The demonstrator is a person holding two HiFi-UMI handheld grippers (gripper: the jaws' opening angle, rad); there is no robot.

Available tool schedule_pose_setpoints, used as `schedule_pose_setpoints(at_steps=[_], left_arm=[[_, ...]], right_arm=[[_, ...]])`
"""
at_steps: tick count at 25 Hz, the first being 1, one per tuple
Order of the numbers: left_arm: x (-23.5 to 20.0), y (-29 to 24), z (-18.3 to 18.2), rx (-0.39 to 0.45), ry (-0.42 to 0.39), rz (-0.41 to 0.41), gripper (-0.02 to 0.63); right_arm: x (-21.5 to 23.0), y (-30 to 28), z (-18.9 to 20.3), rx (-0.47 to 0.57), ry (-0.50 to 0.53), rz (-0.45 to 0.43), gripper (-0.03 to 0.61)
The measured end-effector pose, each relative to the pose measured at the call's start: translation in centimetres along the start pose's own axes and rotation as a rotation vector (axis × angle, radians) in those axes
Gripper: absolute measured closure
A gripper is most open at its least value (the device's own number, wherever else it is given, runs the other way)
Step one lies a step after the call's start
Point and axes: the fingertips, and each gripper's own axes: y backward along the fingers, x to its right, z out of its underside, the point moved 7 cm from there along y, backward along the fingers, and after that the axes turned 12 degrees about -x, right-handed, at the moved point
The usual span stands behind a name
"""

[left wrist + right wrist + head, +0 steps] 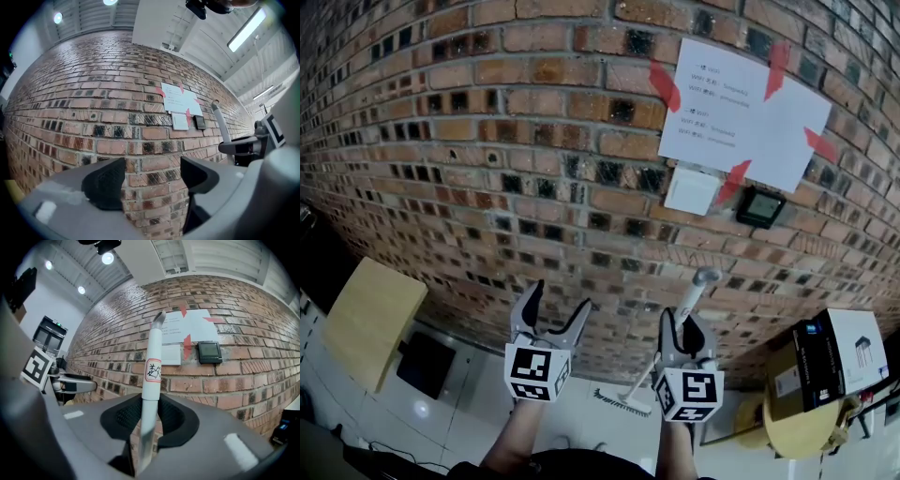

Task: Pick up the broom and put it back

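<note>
Brick everywhere, a red-brown wall filling the head view, and both claws are up in front of it, pointing level at the bricks. Over on the right, the right gripper is clamped tight on the broom. The dark pads squeeze the pale handle from both sides, just below a small red-bordered label. The handle stands close to upright, its capped top poking up past the claw. In the head view the shaft slants down and to the left, with the broom's head low near the foot of the wall, over the pale floor. Whether the head touches the floor, I can't tell.

The left gripper hangs just beside its partner with its jaws spread apart, nothing between them but bare wall beyond.

Up on the wall there's a white paper sheet pinned by strips of red tape. A white switch plate and a small black device sit just under it. Low on the right, a cardboard box rests on a round wooden table.
</note>
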Motion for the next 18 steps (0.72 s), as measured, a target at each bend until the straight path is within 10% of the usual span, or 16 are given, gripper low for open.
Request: schedule_pose_setpoints(at_steps=[18], left_arm=[[-0.3, -4.0, 8.8, -0.212, 0.021, -0.019, 0.239]], right_arm=[[-4.2, -5.3, 16.8, -0.364, 0.007, -0.194, 0.488]])
